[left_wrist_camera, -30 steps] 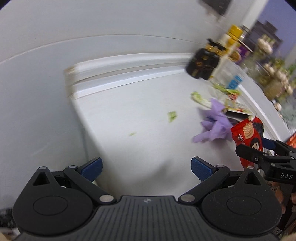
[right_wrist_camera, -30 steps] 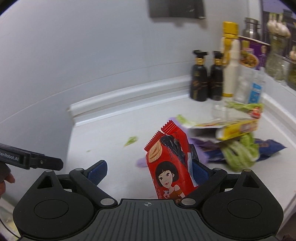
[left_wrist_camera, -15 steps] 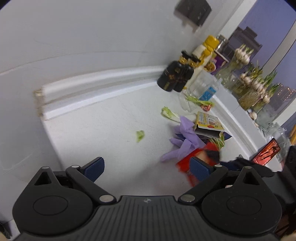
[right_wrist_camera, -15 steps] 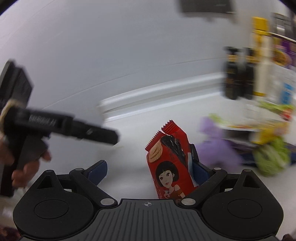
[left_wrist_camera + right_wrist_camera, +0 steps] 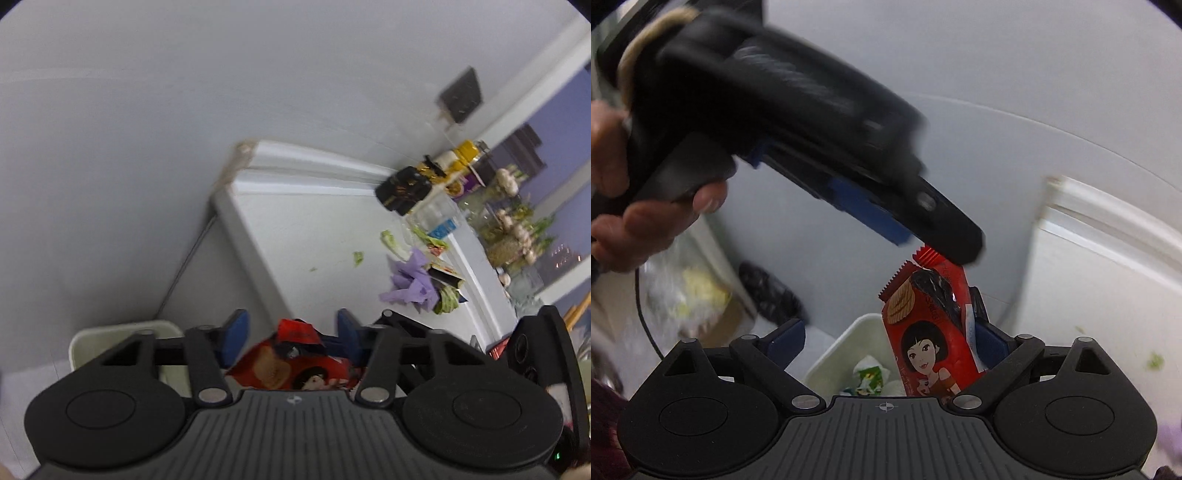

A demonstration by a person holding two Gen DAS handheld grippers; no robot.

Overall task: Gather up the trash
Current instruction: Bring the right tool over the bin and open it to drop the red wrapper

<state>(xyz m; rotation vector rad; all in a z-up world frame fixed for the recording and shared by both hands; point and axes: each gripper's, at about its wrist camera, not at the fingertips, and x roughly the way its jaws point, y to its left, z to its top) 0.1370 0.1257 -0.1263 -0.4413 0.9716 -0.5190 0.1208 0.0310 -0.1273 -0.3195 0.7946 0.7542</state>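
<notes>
a red snack wrapper (image 5: 929, 325) printed with a cartoon face is seen upright against the right-hand pad of the right gripper (image 5: 886, 338), above a white bin (image 5: 846, 347) at the foot of the counter. the right gripper's fingers stand wide apart, and only one pad is seen touching the wrapper, so whether the wrapper is truly clamped cannot be told. crumpled white and green scraps (image 5: 868, 374) are seen inside the bin.

the left gripper (image 5: 291, 334) is shown with its jaws closing, and the same red snack wrapper (image 5: 295, 360) lies between its blue pads, though a gap is visible on each side and no pressing is seen. in the right wrist view the left gripper (image 5: 938, 240) is blurred, its tip just over the wrapper's serrated top edge, and it is held by a hand (image 5: 639, 199).

on the white counter (image 5: 314, 236) are left a purple glove (image 5: 412, 282), green vegetable scraps (image 5: 357, 257), a yellow box (image 5: 445, 271) and dark bottles (image 5: 404, 188) near the wall. part of the white bin (image 5: 118, 338) is also visible behind the left gripper.
</notes>
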